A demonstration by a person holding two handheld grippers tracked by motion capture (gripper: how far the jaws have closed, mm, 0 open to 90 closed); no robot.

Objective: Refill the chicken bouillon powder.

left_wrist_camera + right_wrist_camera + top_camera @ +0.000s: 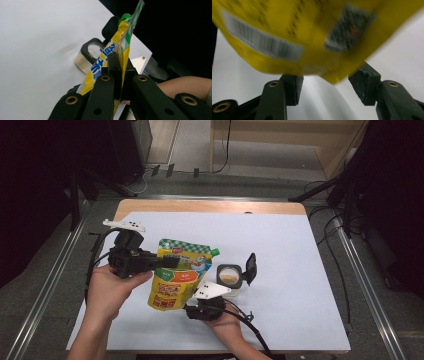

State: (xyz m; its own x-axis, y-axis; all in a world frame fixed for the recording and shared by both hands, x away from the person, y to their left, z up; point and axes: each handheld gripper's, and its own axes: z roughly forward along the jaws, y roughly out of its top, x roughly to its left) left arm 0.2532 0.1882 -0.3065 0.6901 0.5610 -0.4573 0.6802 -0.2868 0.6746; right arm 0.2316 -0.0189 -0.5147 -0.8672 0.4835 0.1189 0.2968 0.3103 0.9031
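High view: the left claw (pixel 167 262) pinches the pouch (pixel 177 275) by its left edge, holding it upright above the worktop (pixel 295 270); the right claw (pixel 200 307) sits just under the pouch's bottom corner, beside a jar (pixel 231 274) with its lid flipped up.

Left gripper view: the jaws are pressed together on the pouch (pixel 120 47).

Right gripper view: the jaws stand spread, the blurred pouch (pixel 299 35) base just above their tips; whether they touch it I cannot tell.
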